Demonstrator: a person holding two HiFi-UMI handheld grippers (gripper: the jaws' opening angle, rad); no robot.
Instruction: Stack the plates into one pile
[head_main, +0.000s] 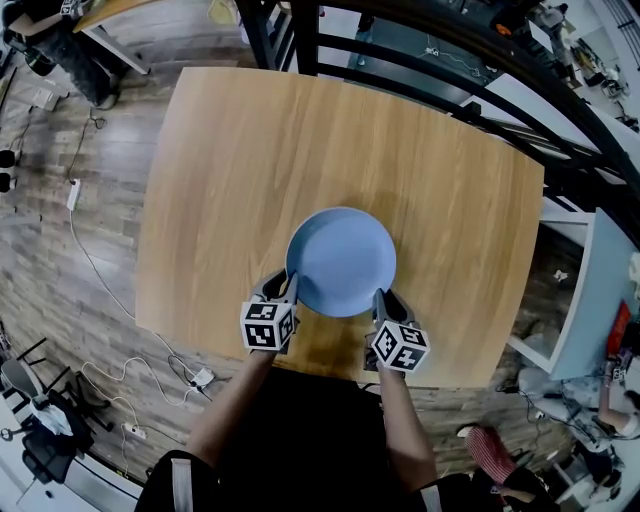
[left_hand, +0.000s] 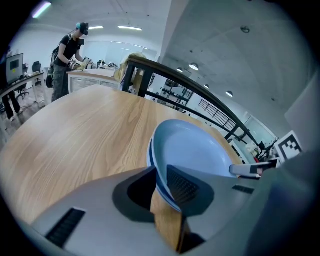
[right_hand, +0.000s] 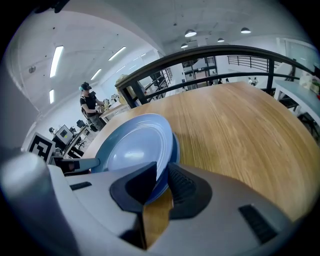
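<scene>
I hold a pile of blue plates (head_main: 340, 260) with both tools, one on each side of its rim. Seen from my head, the pile is over the round-cornered wooden table (head_main: 300, 130), toward its 6 o'clock edge, close to my body. My left hand-held gripper (head_main: 290, 285) has the rim at about 8 o'clock on the pile, and my right hand-held gripper (head_main: 380, 300) has it between 4 and 5 o'clock. The marker cubes (head_main: 267, 325) sit just behind the jaws, at the ends of my forearms.

In the left gripper view, the left hand-held gripper (left_hand: 162, 182) is closed on the edge of the plates (left_hand: 192, 150). One ribbed pad lies on the pale blue top plate and the other is under the pile, and a darker blue rim shows just beneath the top plate. In the right gripper view, the right hand-held gripper (right_hand: 161, 182) is clamped the same way on the opposite edge of the plates (right_hand: 132, 145), again with a deeper blue rim under the pale one. At least two plates are nested, and I cannot count more.

I cannot tell whether the pile rests on the wood or hangs just above it. Beyond the table runs a dark railing (right_hand: 200, 55), and a person (left_hand: 67, 55) stands at a far desk. Cables (head_main: 100, 290) trail over the plank floor at 9 o'clock.
</scene>
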